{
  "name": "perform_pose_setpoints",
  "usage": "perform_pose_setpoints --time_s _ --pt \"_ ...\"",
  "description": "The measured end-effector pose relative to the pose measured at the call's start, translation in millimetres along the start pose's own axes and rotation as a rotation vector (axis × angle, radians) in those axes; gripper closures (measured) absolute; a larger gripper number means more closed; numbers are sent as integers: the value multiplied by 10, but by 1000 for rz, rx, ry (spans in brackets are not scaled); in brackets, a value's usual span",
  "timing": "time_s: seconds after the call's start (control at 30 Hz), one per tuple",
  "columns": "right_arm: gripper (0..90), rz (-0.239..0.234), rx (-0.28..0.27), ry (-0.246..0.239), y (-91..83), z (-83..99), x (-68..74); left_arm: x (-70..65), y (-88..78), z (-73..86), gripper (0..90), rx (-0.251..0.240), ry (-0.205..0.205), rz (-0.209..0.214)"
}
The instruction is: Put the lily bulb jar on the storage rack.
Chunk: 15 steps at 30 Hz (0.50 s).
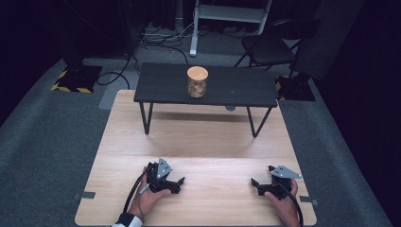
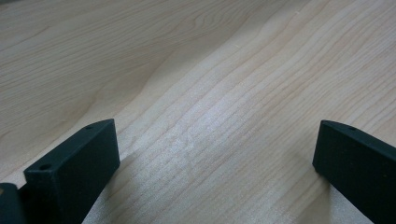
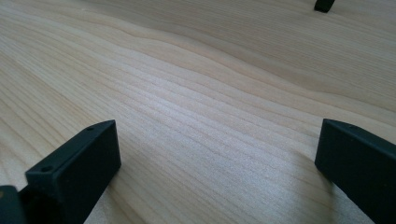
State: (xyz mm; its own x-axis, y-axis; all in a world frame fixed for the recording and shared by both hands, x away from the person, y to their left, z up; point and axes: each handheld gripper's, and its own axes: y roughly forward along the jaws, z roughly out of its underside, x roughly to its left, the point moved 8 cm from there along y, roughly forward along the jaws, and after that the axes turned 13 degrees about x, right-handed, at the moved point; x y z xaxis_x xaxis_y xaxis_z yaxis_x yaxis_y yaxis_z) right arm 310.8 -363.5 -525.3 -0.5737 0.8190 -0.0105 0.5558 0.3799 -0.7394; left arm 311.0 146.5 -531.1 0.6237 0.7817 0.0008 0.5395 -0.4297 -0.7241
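A glass jar with a round wooden lid and brownish contents stands on a small black bench at the far side of the light wooden table. My left gripper rests on the table near the front edge, held by a hand, jaws turned to the right. In the left gripper view the left gripper is open over bare wood. My right gripper lies at the front right with its jaws turned to the left. In its own view the right gripper is open, nothing between the jaws.
The bench stands on thin black legs with open room beneath it. A small black piece shows at the top of the right gripper view; I cannot tell what it is. Beyond the table are a black chair, floor cables and a white stand.
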Motion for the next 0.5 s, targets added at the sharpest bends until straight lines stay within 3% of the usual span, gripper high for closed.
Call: perform_pose_setpoints --time_s 0.5 --pt "0 -1 0 -1 4 -4 0 -2 0 -1 4 0 0 -4"
